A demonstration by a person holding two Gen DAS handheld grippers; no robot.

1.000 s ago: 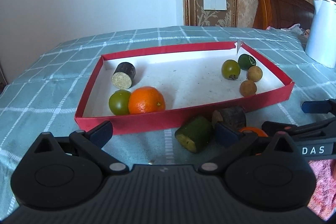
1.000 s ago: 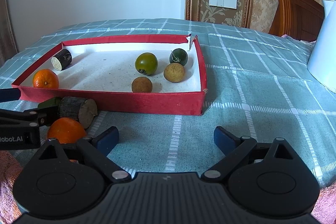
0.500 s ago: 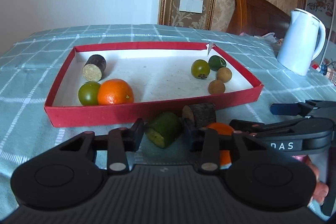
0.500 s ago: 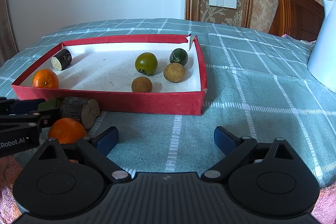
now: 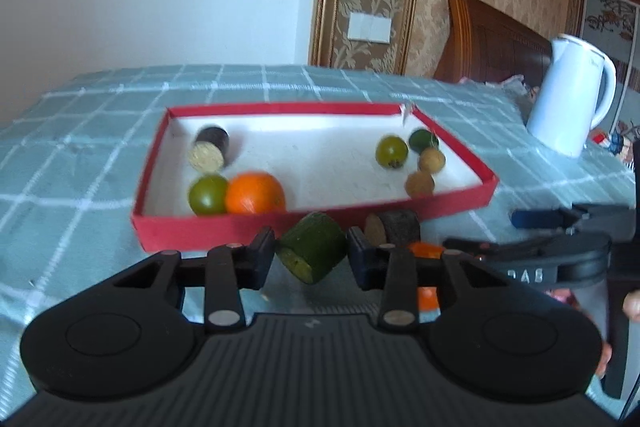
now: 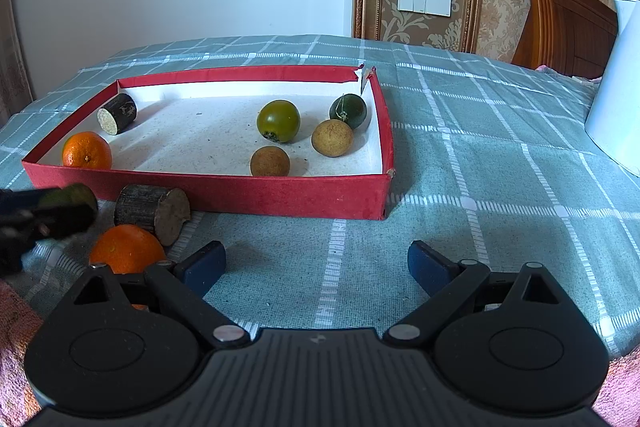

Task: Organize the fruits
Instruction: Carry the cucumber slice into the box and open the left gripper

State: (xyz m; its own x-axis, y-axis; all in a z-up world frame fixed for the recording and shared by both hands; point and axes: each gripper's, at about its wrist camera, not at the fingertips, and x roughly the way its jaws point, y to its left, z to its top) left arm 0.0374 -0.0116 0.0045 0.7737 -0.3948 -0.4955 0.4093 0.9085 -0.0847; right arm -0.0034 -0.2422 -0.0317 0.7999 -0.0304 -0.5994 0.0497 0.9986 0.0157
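Tray (image 6: 208, 193): red, on your checked cloth, holding an orange (image 6: 87, 155), green fruits, brown ones.
Right gripper (image 6: 316, 263): your jaws gape wide over bare cloth, gripping nothing.
Left gripper (image 5: 311, 255): your jaws are clamped on the green chunk (image 5: 313, 251), just before the tray's near wall.

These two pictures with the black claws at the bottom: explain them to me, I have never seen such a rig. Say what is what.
No robot here: a person holds a two-finger gripper in each hand, each carrying a camera that looks along its fingers. One picture is the left gripper view; it is clamped on a green cut piece. The other is the right gripper view, open and empty. On the checked cloth a red tray holds fruit. An orange and a dark log piece lie outside it.
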